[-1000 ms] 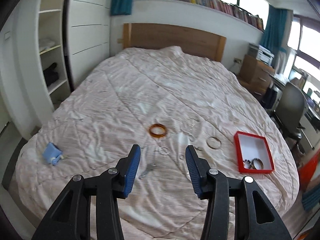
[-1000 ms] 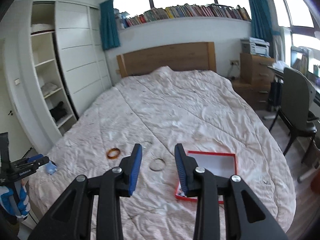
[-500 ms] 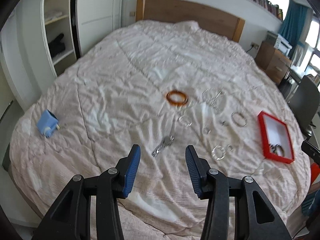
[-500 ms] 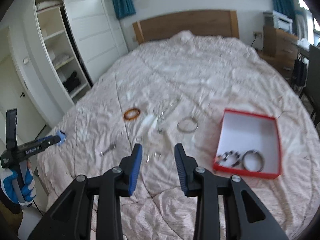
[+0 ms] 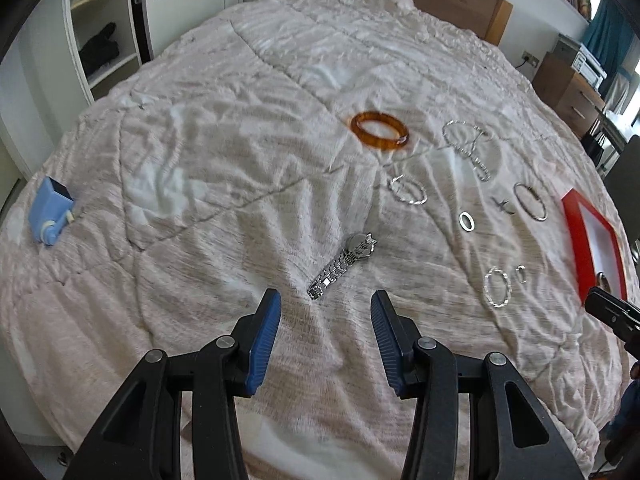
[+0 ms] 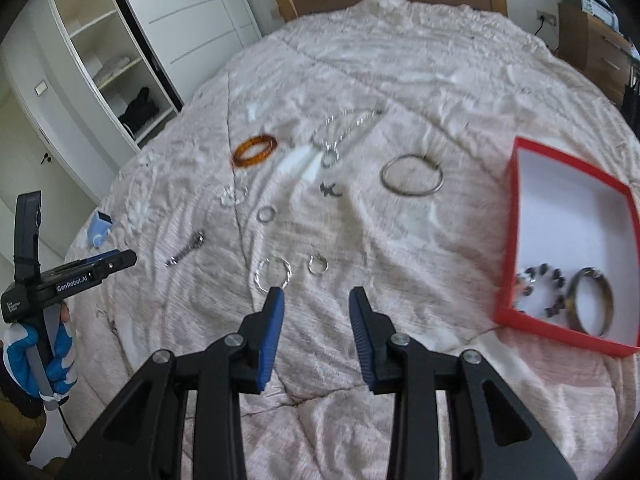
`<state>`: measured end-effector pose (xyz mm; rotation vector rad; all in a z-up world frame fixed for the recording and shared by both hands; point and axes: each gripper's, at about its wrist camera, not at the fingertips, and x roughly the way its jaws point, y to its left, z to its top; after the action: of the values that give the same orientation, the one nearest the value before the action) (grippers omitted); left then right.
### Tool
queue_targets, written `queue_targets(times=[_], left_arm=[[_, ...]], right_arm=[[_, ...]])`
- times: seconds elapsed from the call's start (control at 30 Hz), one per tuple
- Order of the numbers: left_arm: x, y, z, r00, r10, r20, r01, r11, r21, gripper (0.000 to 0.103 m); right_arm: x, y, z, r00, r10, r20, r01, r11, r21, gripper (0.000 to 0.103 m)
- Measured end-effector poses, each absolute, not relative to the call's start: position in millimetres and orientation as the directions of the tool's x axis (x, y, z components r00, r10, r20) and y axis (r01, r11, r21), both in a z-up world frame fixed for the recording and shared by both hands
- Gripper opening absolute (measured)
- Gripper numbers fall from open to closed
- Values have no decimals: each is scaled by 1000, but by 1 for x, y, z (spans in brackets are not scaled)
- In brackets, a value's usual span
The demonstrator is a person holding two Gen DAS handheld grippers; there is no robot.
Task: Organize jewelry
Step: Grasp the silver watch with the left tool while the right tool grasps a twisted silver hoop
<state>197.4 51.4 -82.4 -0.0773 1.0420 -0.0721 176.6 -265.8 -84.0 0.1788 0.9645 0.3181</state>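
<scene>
Red box (image 6: 516,240) cut off at the 3 o'clock edge of the left wrist view, only its near rim and white floor showing there; right wrist view shows it whole-ish, shallow, rectangular, white inside, holding a dark beaded bracelet (image 6: 540,288) and a metal bangle (image 6: 591,302) at its near end. Right wrist view is motion-blurred, so small pieces read poorly: a dark small item (image 6: 330,189) of unclear shape, and a tangled silver chain (image 6: 344,128) smeared. Left tool (image 5: 325,308) released, jaws spread, blue ribbed pads, hovering over the bed (image 5: 200,120) just short of a silver link watch (image 5: 343,265) at 12 o'clock from it. Right tool (image 6: 316,304) also released, empty, with a twisted silver hoop (image 6: 274,274) touching its left pad tip in view and a small ring (image 6: 318,265) just ahead. Amber translucent bangle (image 5: 380,129) glossy, round, farther up the bed; plain thin silver bangle (image 6: 412,176) at 1 o'clock from the right tool. Bedcover pale pink, quilted, heavily wrinkled. Blue plastic object (image 5: 50,210) at 9 o'clock near the bed edge, kind unclear. Gloved hand (image 6: 36,344) holding the left tool's handle, partly cropped.
</scene>
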Motion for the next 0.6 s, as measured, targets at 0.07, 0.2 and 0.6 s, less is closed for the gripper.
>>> queue_targets(times=[0.07,0.2,0.6], left_arm=[[203,52,-92,489,-96,-867,19,995,-99,46],[212,55,-103,475,-94,-875,16,995,-98,46],[236,55,-132,440,-100,-892,44,995,-90,43]], right_arm=[[184,-264,-93,512,345,-786,-186,938,291,32],[193,-257,-106,486,368,-792,-199,930,310,32],[211,-221,-139,401,433,-807,-236,900,366,31]])
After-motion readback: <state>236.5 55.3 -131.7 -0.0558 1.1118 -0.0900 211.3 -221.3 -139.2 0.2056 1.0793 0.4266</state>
